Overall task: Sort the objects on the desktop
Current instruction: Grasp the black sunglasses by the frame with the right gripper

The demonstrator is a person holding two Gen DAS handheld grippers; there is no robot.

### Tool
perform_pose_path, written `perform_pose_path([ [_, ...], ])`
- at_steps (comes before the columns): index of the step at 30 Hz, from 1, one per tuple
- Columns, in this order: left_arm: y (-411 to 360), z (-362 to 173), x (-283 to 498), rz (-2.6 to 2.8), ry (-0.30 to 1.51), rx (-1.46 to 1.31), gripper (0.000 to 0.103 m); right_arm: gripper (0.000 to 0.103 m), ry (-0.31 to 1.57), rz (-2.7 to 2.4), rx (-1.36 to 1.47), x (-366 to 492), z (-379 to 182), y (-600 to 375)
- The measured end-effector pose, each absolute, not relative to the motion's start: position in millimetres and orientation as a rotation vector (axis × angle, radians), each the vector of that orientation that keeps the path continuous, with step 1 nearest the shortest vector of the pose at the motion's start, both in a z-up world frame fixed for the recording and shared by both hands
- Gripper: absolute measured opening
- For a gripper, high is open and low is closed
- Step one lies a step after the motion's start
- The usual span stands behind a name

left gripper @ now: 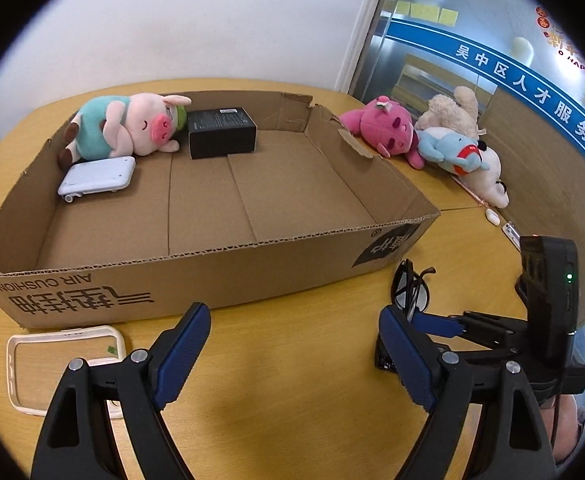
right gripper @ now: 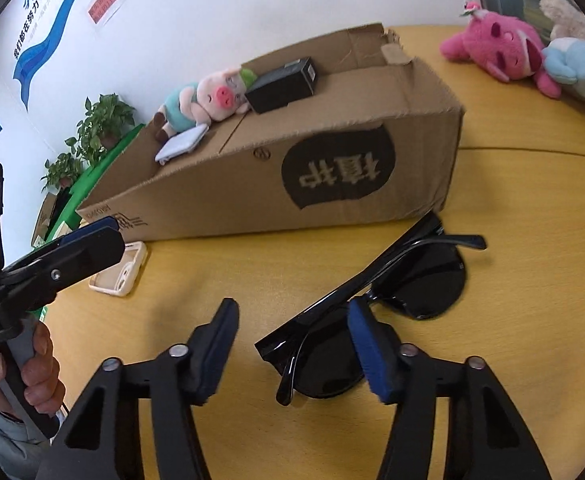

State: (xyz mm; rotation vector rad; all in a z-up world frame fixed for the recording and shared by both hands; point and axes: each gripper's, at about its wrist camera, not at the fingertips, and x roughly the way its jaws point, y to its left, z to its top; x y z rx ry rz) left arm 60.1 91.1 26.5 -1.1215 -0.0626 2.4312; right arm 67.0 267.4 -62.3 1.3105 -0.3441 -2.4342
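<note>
Black sunglasses [right gripper: 424, 280] lie folded on the yellow table in front of a cardboard box [right gripper: 252, 176]. My right gripper [right gripper: 294, 344] is low over them and open, one lens lying between its jaws; the right pad is at the frame, the left pad stands clear. My left gripper [left gripper: 292, 348] is open over bare table, near the box's front wall [left gripper: 212, 276]. A cream phone case [left gripper: 10, 356] lies to its left. Inside the box are a pig plush [left gripper: 132, 128], a black carton [left gripper: 220, 132] and a white device [left gripper: 96, 176].
A pink plush [left gripper: 384, 128], a blue one [left gripper: 448, 148], a beige one [left gripper: 452, 112] and a white one [left gripper: 492, 176] lie at the table's far right by a glass partition. A small white item [left gripper: 492, 216] rests near them. Potted plants [right gripper: 100, 124] stand beyond the table.
</note>
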Motion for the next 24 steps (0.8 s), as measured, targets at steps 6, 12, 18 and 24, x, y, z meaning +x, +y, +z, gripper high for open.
perform_pose_path([
  [6,99,19,55,2.381,-0.067,-1.147,0.086,0.031,-0.421,-2.359,1.330,66,-76,271],
  [12,113,13,50,2.292,-0.086,-1.168,0.086,0.026,-0.418,-2.260,1.323,75,-80,266],
  [18,129,5,48,2.193,-0.098,-1.196,0.085,0.027,-0.430,-2.148,1.320,85,-82,268],
  [24,156,-6,43,2.071,-0.115,-1.228,0.085,0.033,-0.301,-2.096,1.365,93,-75,275],
])
